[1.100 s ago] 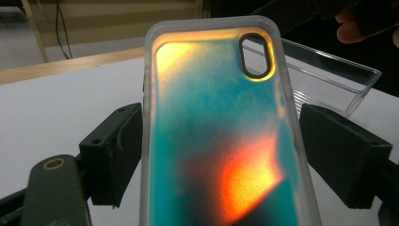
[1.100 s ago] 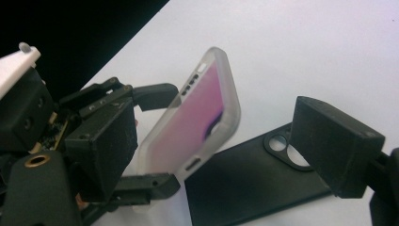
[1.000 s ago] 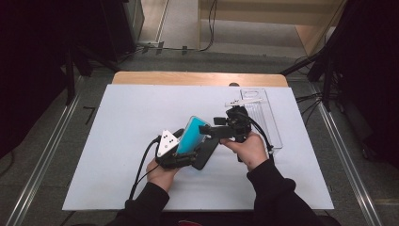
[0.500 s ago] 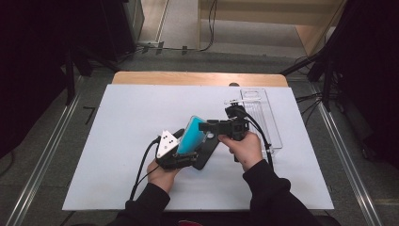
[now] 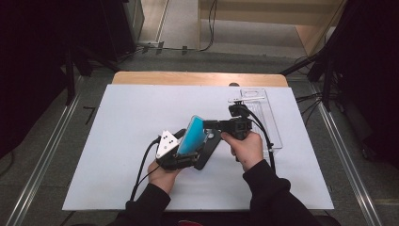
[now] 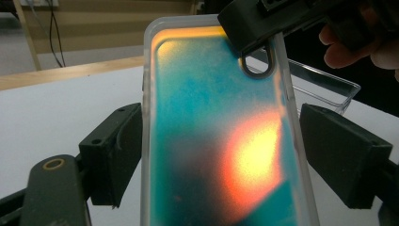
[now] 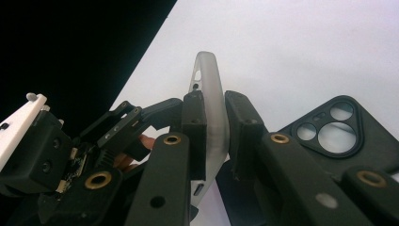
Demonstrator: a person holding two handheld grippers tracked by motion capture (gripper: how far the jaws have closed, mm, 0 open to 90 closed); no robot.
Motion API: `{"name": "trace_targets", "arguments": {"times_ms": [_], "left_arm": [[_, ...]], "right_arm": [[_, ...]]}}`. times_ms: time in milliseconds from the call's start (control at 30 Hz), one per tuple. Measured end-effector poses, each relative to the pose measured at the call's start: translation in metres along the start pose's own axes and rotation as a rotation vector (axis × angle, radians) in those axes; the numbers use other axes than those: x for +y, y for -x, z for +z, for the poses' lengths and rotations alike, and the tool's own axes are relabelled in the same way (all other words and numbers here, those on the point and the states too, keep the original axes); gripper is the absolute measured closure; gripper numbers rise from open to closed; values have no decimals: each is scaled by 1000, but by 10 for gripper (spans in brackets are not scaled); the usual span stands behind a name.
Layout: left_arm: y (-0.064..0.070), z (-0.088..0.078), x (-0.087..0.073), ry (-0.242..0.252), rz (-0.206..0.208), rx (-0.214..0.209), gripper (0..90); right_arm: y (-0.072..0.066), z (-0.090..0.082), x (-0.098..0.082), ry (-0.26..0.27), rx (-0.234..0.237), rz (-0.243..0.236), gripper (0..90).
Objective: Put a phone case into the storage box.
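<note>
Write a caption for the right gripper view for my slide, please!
Right hand-held gripper pinches a frosted phone case beside a black one.

A teal-and-orange iridescent phone case (image 6: 221, 141) with frosted clear rim, a black case (image 7: 339, 136), white table (image 5: 127, 113).

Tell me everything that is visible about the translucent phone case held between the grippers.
The translucent phone case looks like soft frosted plastic, glowing teal with orange patches, with a rounded rim and a camera cutout at one top corner. It stands tilted above the white table. The right gripper clamps its edge; the left gripper's jaws flank it with gaps. A black phone case lies behind.
</note>
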State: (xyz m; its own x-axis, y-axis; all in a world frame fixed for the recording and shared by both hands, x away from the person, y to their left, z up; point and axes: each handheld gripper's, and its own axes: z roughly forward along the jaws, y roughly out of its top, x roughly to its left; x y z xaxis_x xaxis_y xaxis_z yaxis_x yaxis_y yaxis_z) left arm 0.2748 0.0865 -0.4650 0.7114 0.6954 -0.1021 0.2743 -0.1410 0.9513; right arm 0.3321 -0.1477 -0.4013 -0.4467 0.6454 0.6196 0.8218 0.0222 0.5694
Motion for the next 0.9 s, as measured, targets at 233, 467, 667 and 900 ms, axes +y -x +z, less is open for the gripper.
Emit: {"name": "trace_targets", "arguments": {"times_ms": [233,467,667,900], "left_arm": [[2,4,6,-104,-59,5,161],[-1,1,15,-163,-123,-36,138],[-5,-2,23,-231,-142,-66,139],[-9,-2,30,-313,-157,-111,140]], "right_arm": [[-2,0,-1,-14,-5,-14,773],[-2,-3,-1,-9,-47,-46,774],[-6,-11,-1,29,-102,-115,773],[-9,-17,-3,51,-134,-194,773]]}}
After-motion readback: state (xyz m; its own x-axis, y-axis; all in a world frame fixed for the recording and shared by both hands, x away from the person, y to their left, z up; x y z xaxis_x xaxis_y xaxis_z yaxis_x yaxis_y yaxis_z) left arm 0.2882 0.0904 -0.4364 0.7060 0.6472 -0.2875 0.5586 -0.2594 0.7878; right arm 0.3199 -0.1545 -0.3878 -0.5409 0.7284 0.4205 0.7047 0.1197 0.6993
